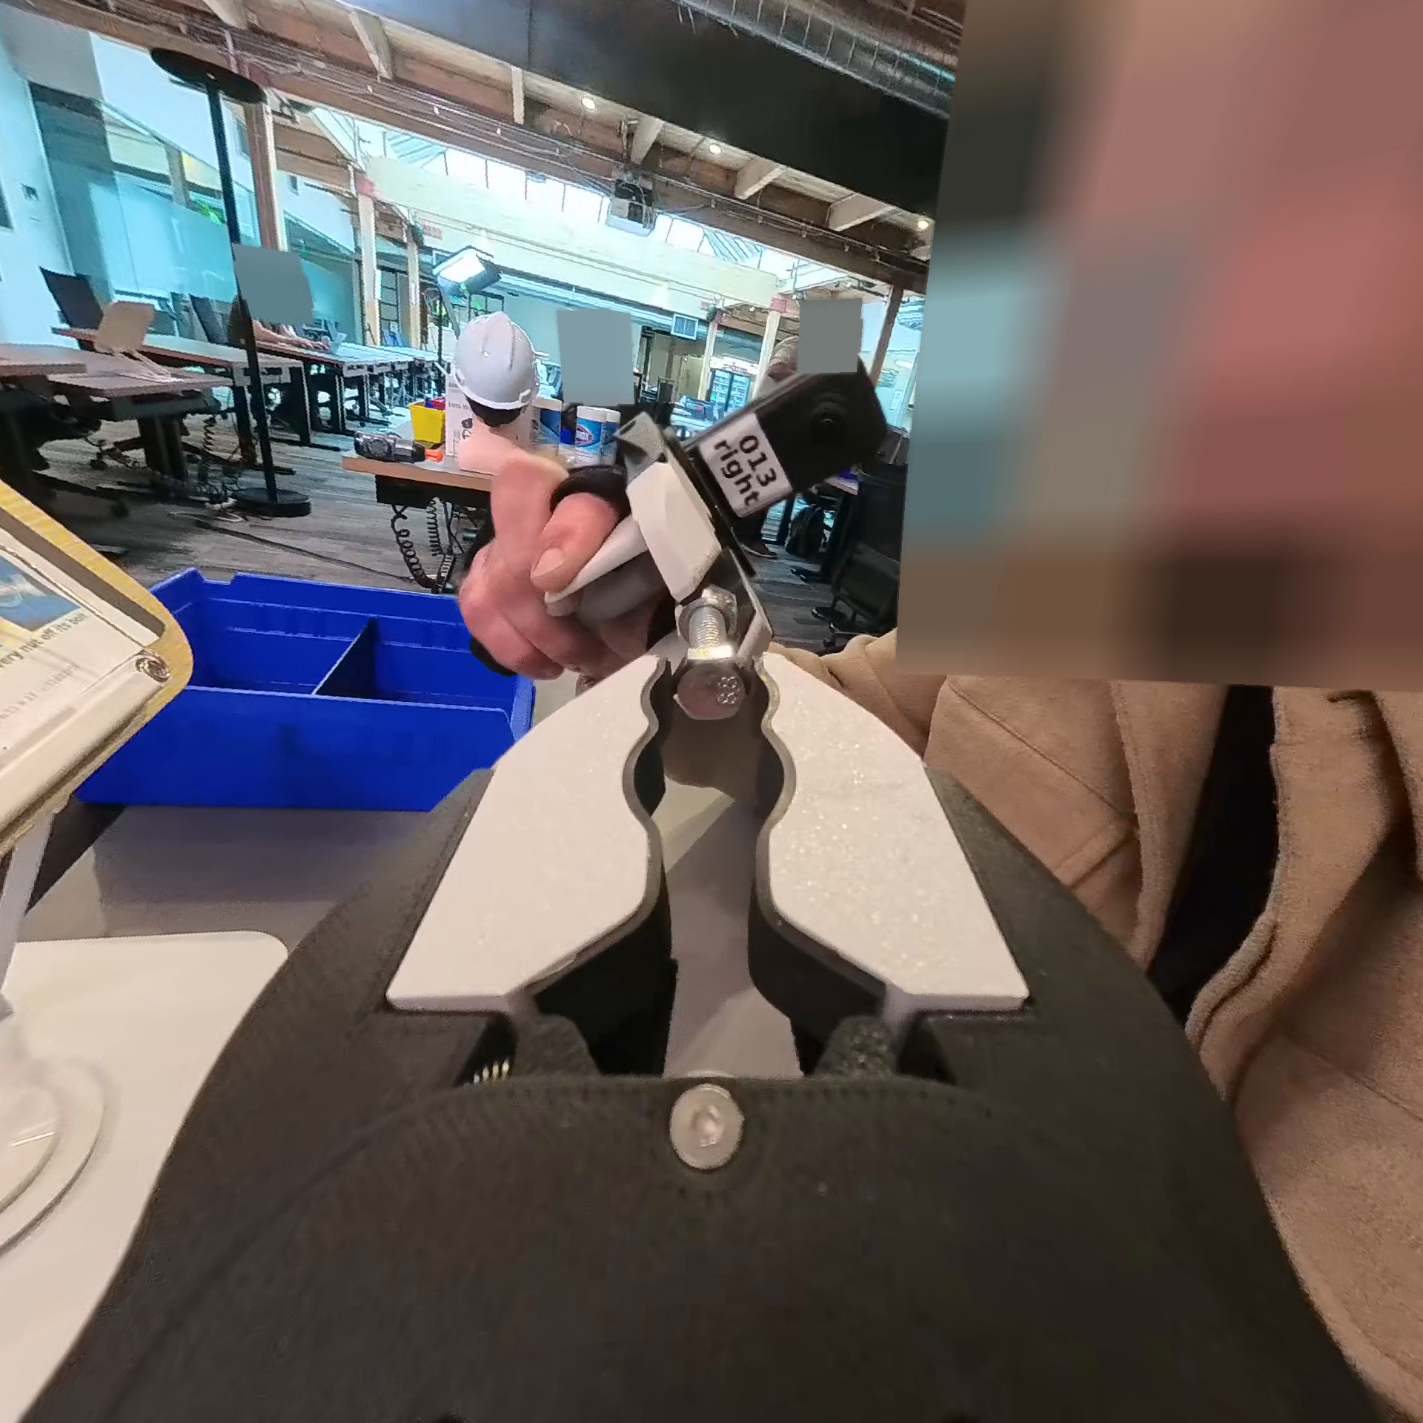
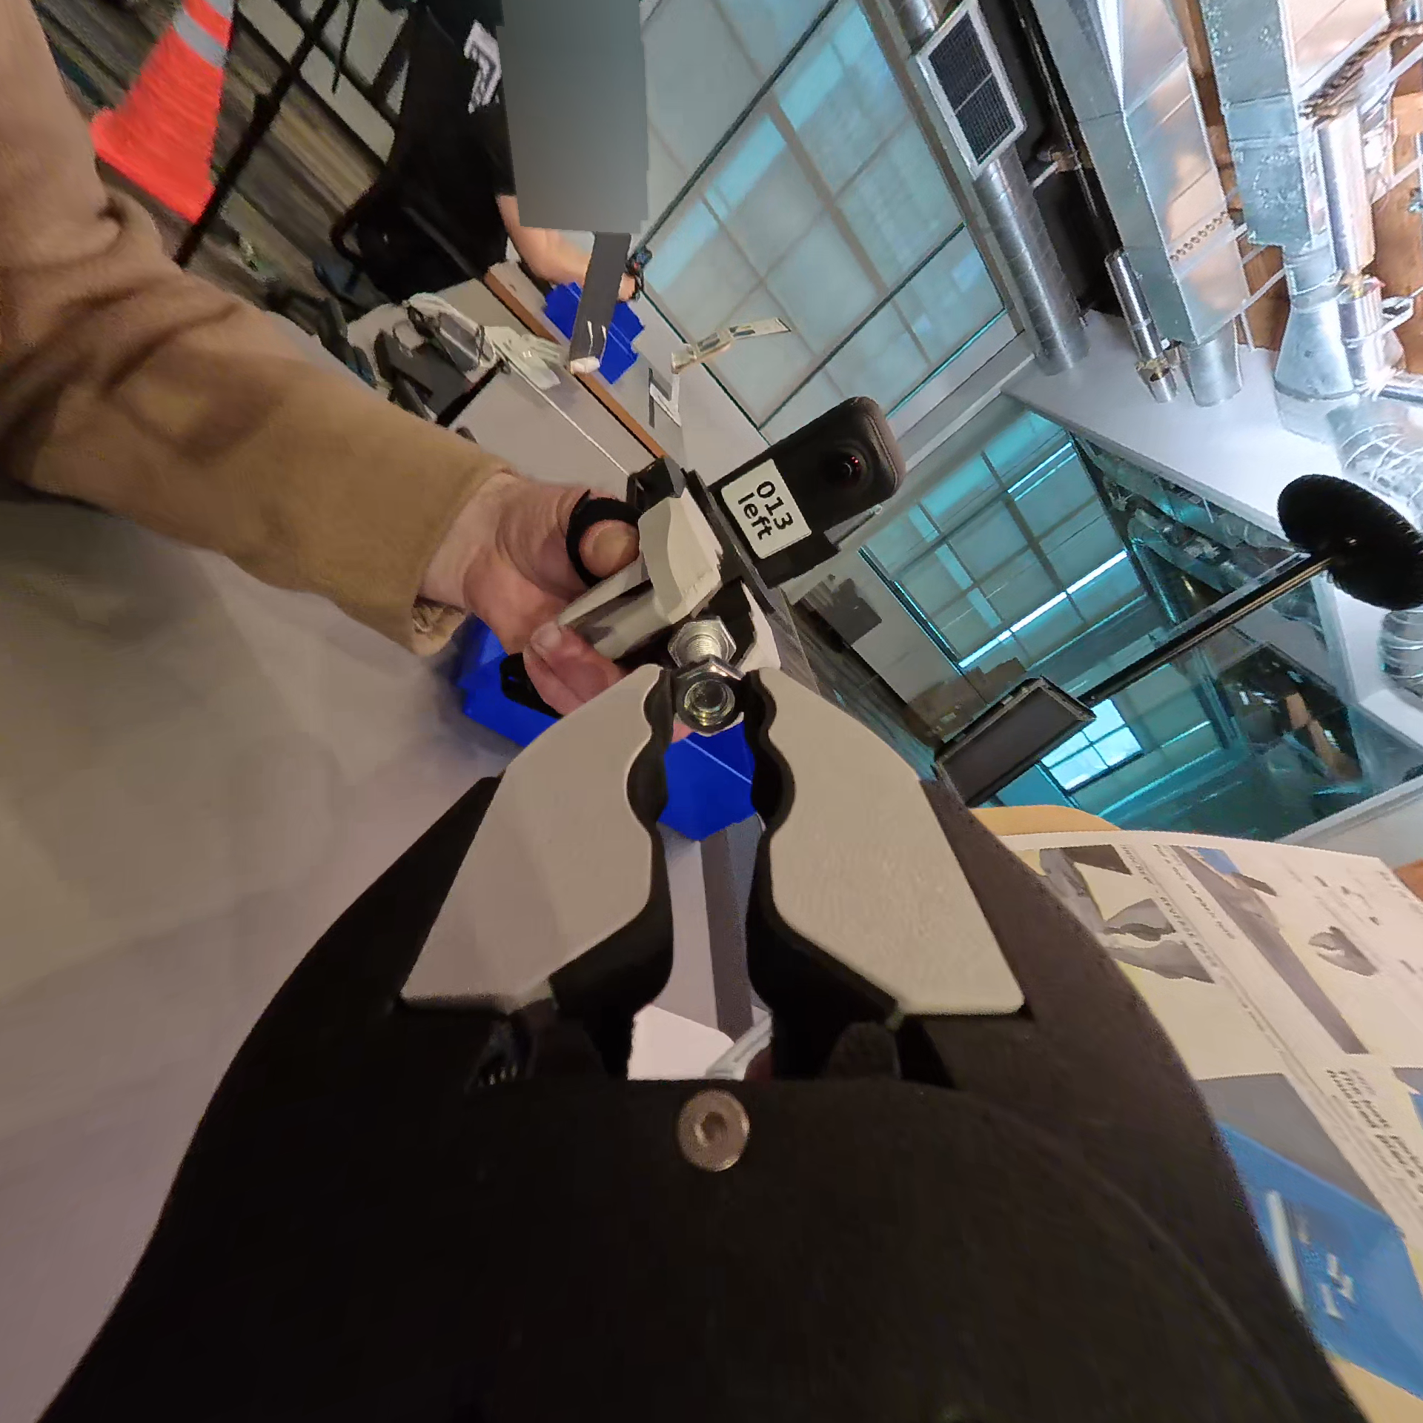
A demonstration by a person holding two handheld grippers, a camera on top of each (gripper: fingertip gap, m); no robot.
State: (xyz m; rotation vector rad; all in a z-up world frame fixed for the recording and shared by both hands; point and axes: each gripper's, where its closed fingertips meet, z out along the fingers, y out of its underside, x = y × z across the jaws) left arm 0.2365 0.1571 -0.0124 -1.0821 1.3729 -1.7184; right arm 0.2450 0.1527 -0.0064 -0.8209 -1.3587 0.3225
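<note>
Here, left gripper (image 1: 708, 697) pinches the hex head of a threaded steel bolt (image 1: 712, 678). Right gripper (image 2: 704, 697) clamps its hex nut (image 2: 707, 702); blue plastic bin (image 1: 308, 693) behind.

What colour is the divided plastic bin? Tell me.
Blue divided plastic bin; clearest in the left wrist view.

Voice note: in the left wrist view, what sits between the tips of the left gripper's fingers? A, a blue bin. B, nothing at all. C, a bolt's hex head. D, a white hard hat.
C: the bolt shows its hex head between the tips of the left gripper; the bin sits farther back, on the left.
</note>
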